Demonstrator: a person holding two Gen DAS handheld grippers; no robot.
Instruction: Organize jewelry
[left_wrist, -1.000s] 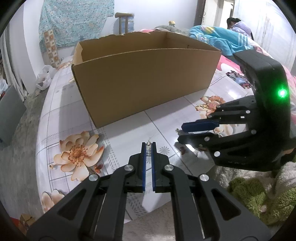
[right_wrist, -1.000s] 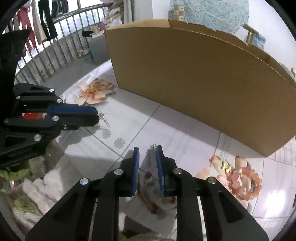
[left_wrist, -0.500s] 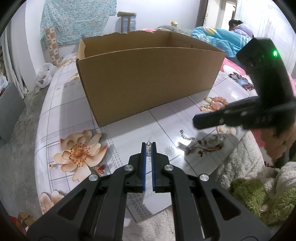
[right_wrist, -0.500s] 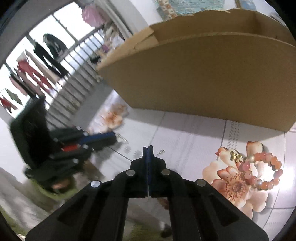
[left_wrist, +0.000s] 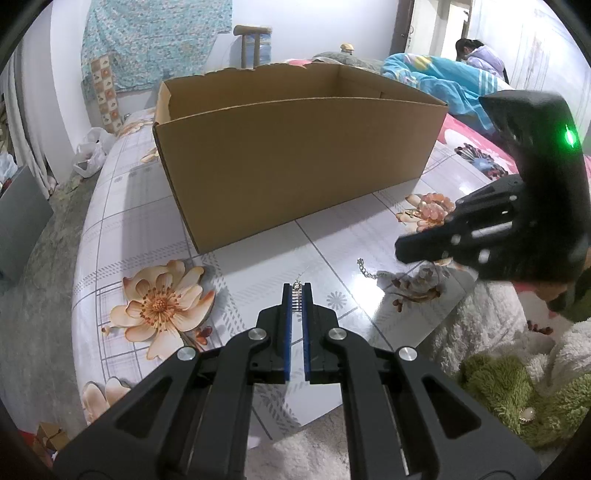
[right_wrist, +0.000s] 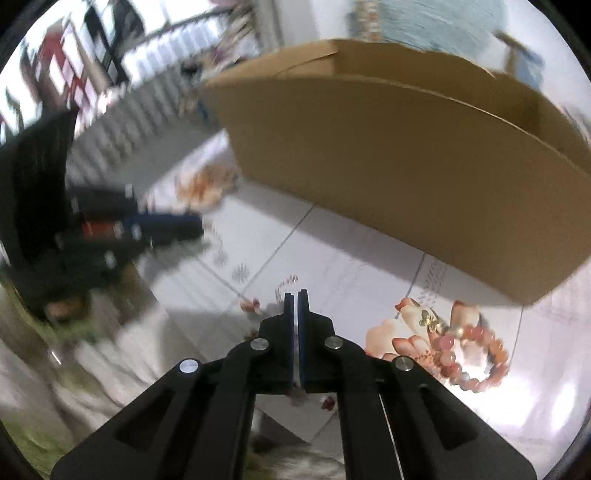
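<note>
Jewelry is not yet boxed: left gripper (left_wrist: 296, 295), lower centre, pinches a silver chain (left_wrist: 296, 291); right gripper (right_wrist: 296, 295) is closed, apparently empty; bead bracelet (right_wrist: 469, 354) lies lower right before the cardboard box (left_wrist: 295, 162).

The left hand-held gripper (left_wrist: 296, 295) points steeply downward with jaws pinched nearly together, while the right hand-held gripper (right_wrist: 296, 301) tilts downward, its jaws closed.

We see a floral tablecloth (left_wrist: 155, 206) under everything, a patterned blue cloth (left_wrist: 147, 40) hanging on the far wall, and a white plastic bag (left_wrist: 90, 155) beside the table.
</note>
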